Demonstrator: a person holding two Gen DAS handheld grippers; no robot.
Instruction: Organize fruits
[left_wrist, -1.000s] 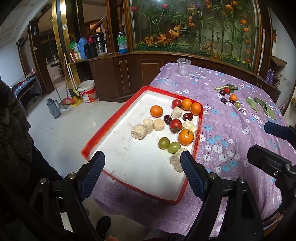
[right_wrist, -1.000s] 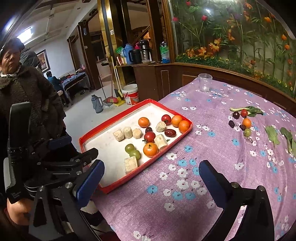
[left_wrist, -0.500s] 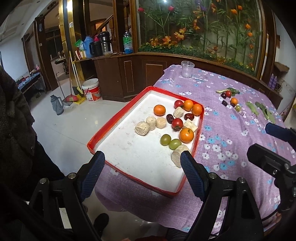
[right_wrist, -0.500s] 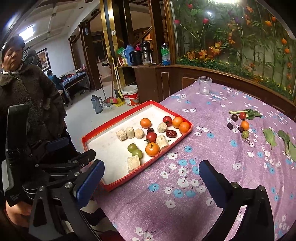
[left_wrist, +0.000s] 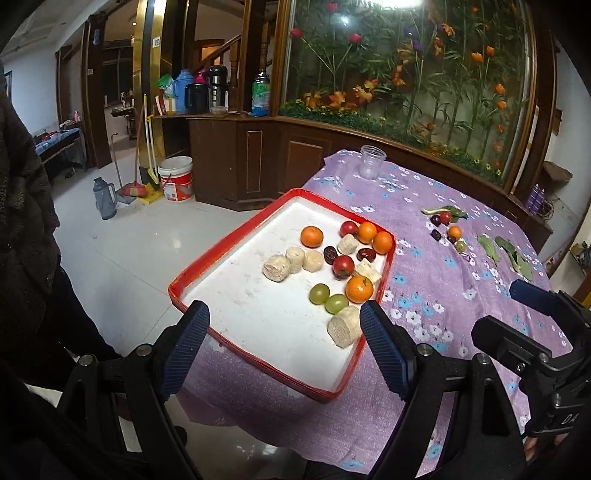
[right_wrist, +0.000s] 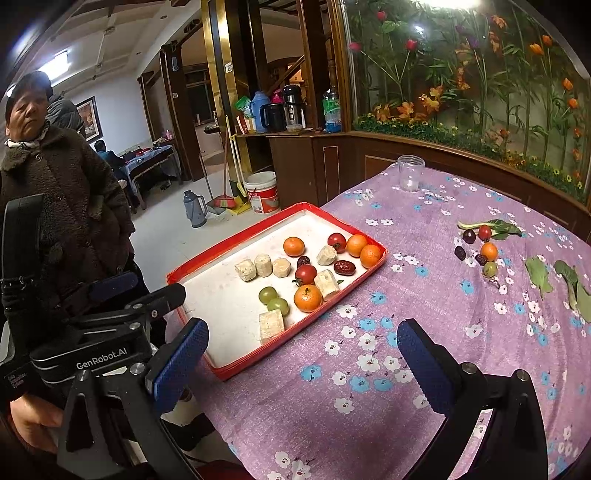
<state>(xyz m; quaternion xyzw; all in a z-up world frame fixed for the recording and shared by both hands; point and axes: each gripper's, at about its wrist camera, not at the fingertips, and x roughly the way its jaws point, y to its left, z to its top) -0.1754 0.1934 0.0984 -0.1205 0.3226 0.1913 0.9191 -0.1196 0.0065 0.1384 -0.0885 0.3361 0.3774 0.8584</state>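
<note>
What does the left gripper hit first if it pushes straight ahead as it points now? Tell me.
Most likely the red tray: the open left gripper aims down over its near end, at bare white floor beside the pale cut chunk. Depth is unclear, so the near rim could come first.

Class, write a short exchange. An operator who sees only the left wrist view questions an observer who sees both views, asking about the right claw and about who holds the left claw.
Operator: I see only the side of the right claw. Is it holding anything?
Observer: No. Its fingers stand wide open with nothing between them, above the flowered cloth beside the red tray.
Operator: What holds my left claw? My view shows only its fingers.
Observer: A bare hand grips its handle, at the lower left of the right wrist view.
</note>
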